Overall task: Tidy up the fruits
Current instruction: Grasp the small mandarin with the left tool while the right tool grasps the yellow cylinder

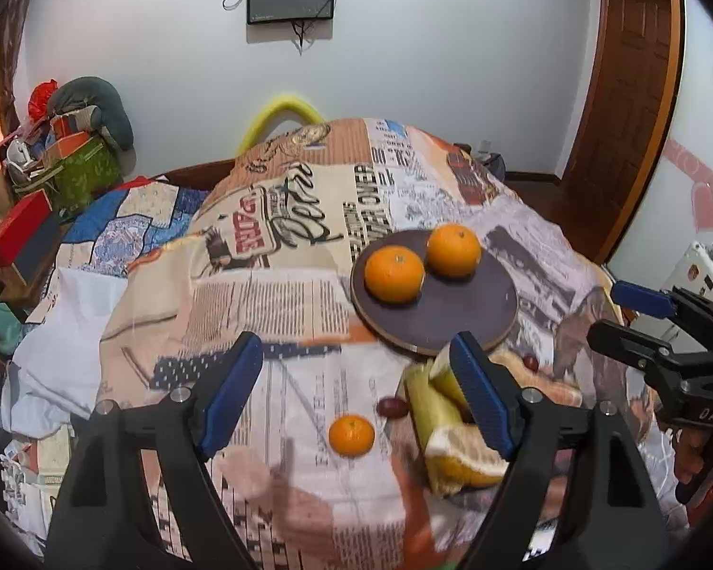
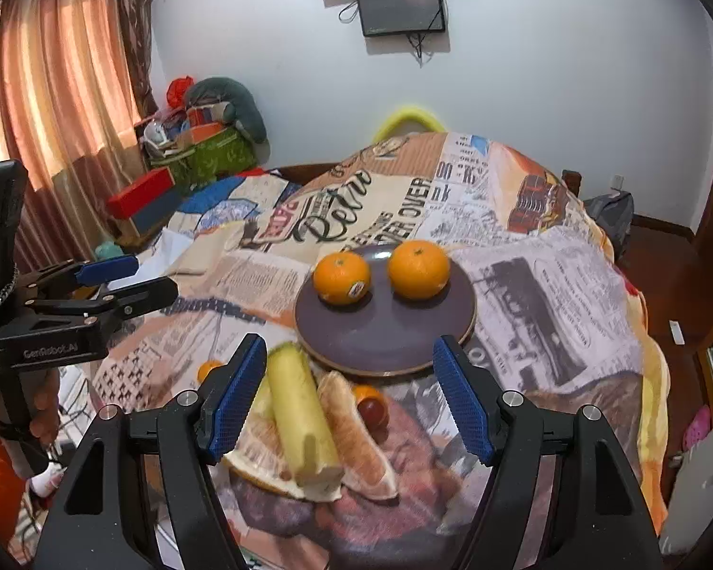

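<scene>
Now both grippers hover over the cloth [image 1: 309, 313], jaws spread wide, nothing held. Left gripper [image 1: 356, 399] points down at a small orange [image 1: 351, 435] lying between its fingers, a grape [image 1: 390, 406] just beside. Right gripper [image 2: 349, 401] hangs above the banana [image 2: 302, 418] and citrus wedges [image 2: 356, 437]. Two oranges [image 2: 342, 278] sit side by side on the plate [image 2: 385, 332] beyond.

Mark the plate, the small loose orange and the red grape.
plate [image 1: 470, 306], left wrist view, bare centre of its dark surface.
small loose orange [image 1: 351, 435], left wrist view, middle of its peel.
red grape [image 2: 372, 410], right wrist view, middle of its skin.
</scene>
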Tool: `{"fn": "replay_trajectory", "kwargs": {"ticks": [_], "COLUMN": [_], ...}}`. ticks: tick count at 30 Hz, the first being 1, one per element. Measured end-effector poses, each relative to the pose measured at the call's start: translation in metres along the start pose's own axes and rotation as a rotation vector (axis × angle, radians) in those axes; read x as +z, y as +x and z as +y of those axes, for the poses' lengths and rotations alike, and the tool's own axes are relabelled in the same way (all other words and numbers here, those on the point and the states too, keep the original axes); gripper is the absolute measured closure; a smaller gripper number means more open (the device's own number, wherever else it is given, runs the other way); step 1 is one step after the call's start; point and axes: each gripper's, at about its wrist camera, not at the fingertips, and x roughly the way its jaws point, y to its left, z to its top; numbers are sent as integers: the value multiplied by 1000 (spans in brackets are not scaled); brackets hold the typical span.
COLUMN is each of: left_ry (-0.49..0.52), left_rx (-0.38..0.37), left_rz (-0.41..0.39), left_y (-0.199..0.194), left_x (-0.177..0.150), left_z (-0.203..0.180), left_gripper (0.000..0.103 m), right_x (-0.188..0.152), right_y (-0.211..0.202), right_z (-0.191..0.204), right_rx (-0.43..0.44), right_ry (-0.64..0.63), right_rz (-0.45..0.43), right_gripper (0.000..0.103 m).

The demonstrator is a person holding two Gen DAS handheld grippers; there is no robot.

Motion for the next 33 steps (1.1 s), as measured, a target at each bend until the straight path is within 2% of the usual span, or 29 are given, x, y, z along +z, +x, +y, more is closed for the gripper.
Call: {"fn": "replay_trajectory", "kwargs": {"ticks": [8, 10, 12, 14, 16, 18, 23, 33], "left_ry": [-26, -39, -48, -54, -57, -60, -68, -71], "left_rx": [-14, -19, -26, -30, -39, -52, -75, -93], "left_rz": [83, 103, 116, 125, 136, 147, 181, 207], "left_y": [17, 24, 28, 32, 35, 39, 52, 68], "left_x": [-34, -41, -45, -49, -53, -56, -62, -64], "left_z": [12, 15, 17, 19, 20, 20, 21, 20], "left_gripper": [22, 22, 22, 27, 31, 35, 52, 53], "right_x": [-20, -23, -26, -28, -29, -29, -28, -32], "right_y": [29, 35, 42, 49, 53, 54, 59, 74], "right_z": [14, 18, 22, 27, 31, 33, 27, 35], "right_rx": [31, 35, 48, 65, 73, 53, 60, 39], "right_ry": [-21, -33, -47, -53, -65, -85, -80, -133], "right_rz": [84, 100, 125, 151, 166, 165, 188, 212], "right_gripper": [34, 36, 50, 62, 70, 70, 70, 63]}}
